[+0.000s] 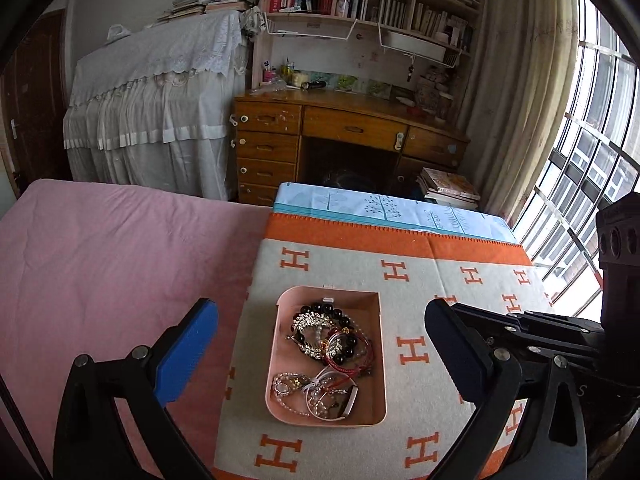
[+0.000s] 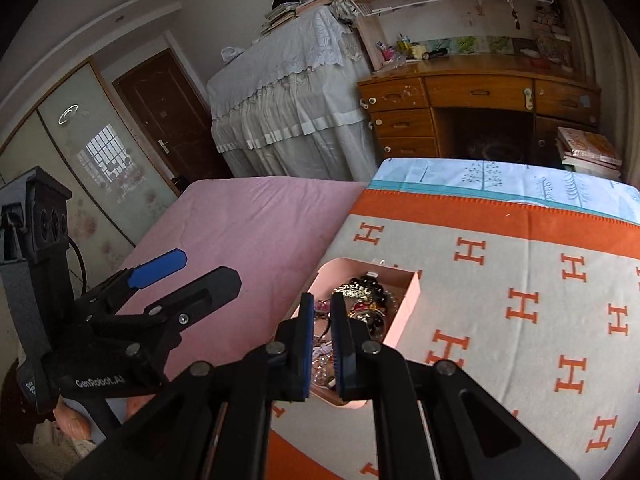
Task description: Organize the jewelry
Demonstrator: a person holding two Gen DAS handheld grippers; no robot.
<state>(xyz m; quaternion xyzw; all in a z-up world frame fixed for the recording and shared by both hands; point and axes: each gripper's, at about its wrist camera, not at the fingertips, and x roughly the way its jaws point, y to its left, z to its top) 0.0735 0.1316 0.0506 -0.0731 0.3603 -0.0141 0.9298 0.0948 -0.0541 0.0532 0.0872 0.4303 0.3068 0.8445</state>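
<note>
Blue-padded left gripper [image 1: 320, 344] fingers wide, empty; right gripper [image 2: 322, 312] closed.

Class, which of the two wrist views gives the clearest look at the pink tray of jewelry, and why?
The left wrist view: the pink tray lies whole between the open left gripper, its tangled jewelry seen from above. In the right wrist view the shut right gripper hides much of the tray.
</note>
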